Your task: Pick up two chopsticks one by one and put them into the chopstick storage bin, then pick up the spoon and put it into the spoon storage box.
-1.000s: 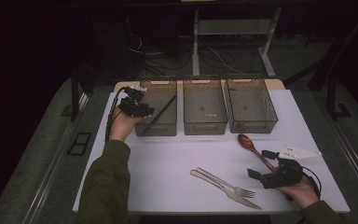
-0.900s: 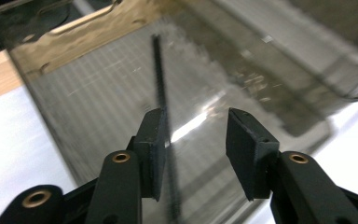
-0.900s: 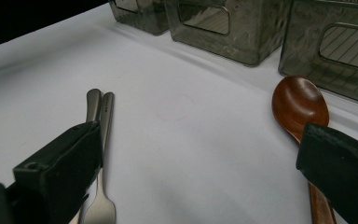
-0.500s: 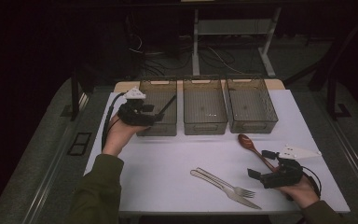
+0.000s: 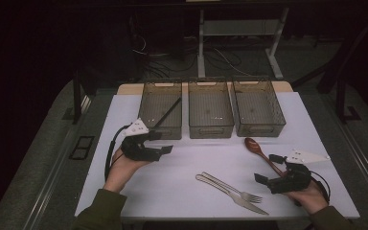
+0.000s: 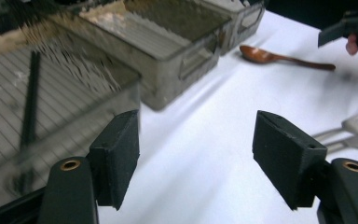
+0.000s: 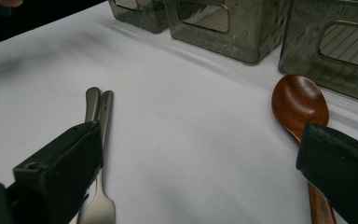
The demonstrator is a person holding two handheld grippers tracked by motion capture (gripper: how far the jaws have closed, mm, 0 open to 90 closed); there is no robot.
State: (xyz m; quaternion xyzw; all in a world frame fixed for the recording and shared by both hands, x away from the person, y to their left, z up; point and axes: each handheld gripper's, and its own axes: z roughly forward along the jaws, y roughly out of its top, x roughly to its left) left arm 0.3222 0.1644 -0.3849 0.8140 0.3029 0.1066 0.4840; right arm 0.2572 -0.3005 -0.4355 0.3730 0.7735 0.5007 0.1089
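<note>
Now left hand-held gripper, jaws just opened wide and empty, sits near left bin with a black stick inside. Right hand-held gripper, wide, empty, hovers between fork and wooden spoon on the surface; centre on one handle before closing.

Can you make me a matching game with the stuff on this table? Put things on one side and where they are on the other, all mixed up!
Things:
1. black stick
2. wooden spoon
3. fork
4. middle bin

Places:
A. lying on the white table beside the knife
B. leaning inside the left bin
C. standing between two other bins
D. on the table in front of the right bin

Pairs: 1-B, 2-D, 3-A, 4-C
</note>
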